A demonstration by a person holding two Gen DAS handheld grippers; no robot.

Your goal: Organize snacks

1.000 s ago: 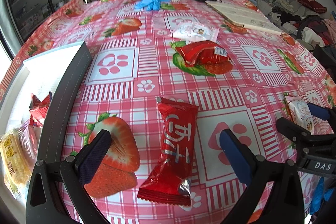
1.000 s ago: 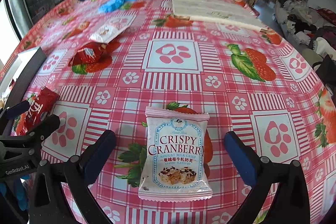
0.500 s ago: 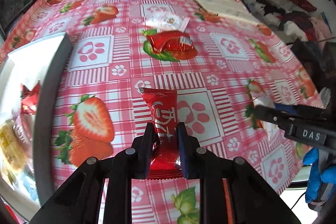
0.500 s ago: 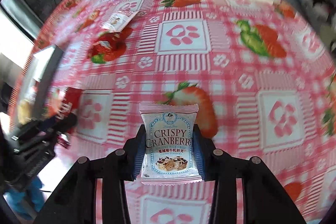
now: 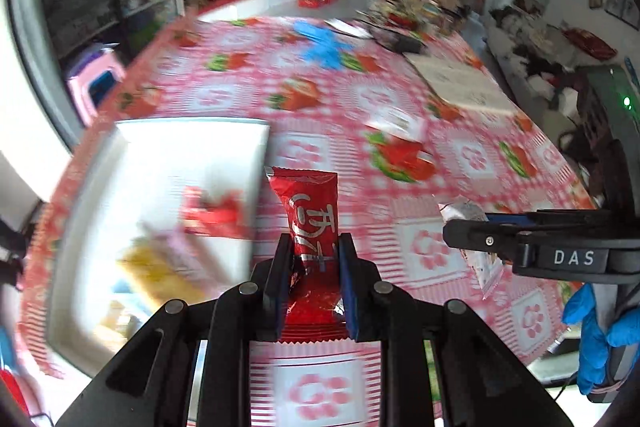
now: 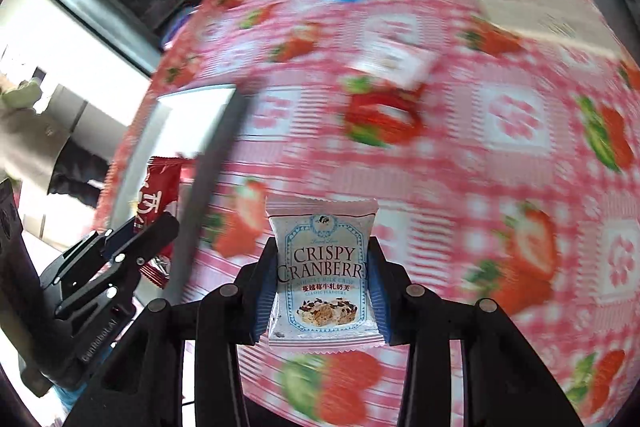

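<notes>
My left gripper (image 5: 313, 247) is shut on a red snack packet (image 5: 311, 211) and holds it above the table, just right of the white bin (image 5: 192, 143). The bin holds several snacks, among them a red one (image 5: 212, 211) and a yellow one (image 5: 160, 271). My right gripper (image 6: 322, 247) is shut on a white Crispy Cranberry packet (image 6: 322, 267), lifted off the table. The right gripper also shows in the left wrist view (image 5: 452, 227), to the right. The left gripper with its red packet (image 6: 154, 195) shows at the left of the right wrist view.
The table has a pink strawberry cloth (image 5: 460, 155). On it lie a red packet (image 5: 404, 157), a white packet (image 5: 396, 123), blue gloves (image 5: 324, 45) and a pale board (image 5: 460, 83) farther back. A pink stool (image 5: 94, 79) stands left of the table.
Both grippers, open around their packets a second ago, closed on them and have lifted them. Both have swung left toward the white bin.
</notes>
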